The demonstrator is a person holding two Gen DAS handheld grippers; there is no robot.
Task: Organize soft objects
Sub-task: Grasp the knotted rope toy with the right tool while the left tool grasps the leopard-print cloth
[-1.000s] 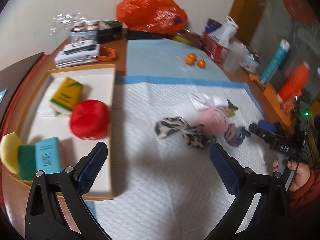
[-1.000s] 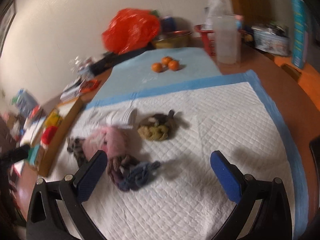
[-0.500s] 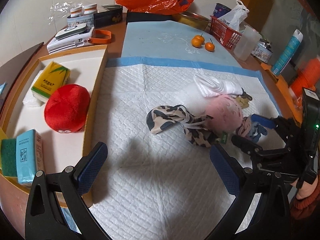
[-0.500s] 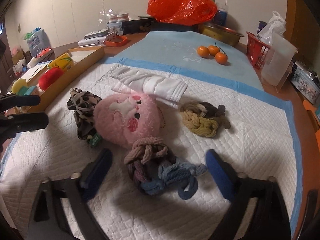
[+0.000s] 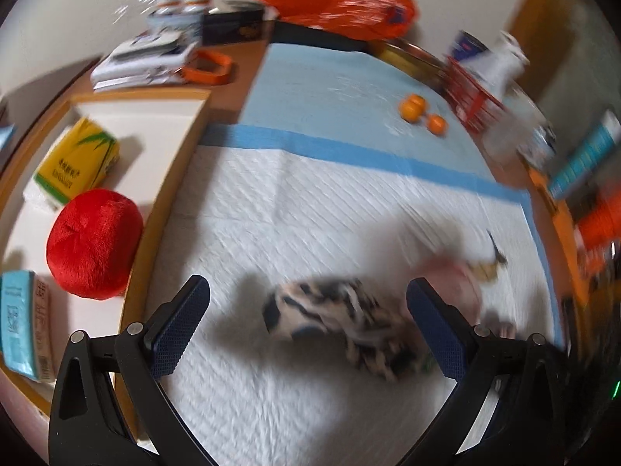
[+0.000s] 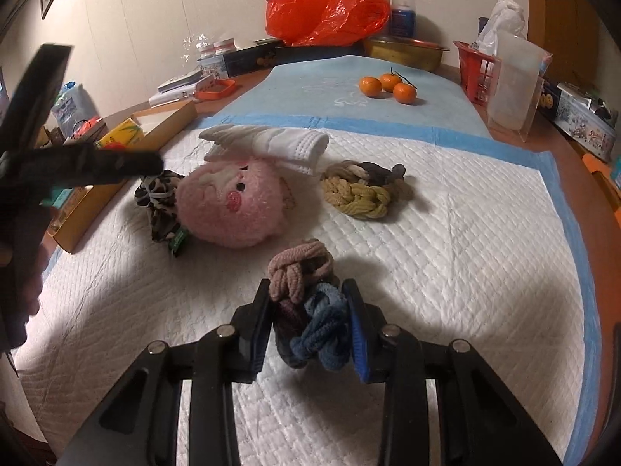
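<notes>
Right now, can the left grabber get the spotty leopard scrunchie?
Probably yes. The left gripper is open, with the leopard scrunchie lying on the white pad between its fingers, nothing covering it. The pink plush only touches its far side.

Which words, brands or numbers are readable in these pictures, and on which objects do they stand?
None can be read with certainty.
Yellow tissue pack: dark print under a bamboo drawing, too blurred to read.
Blue pack: a code square and characters, blurred.
Dark box: orange marks, too small to read.
Patterned tin: decoration only, no legible words.
</notes>
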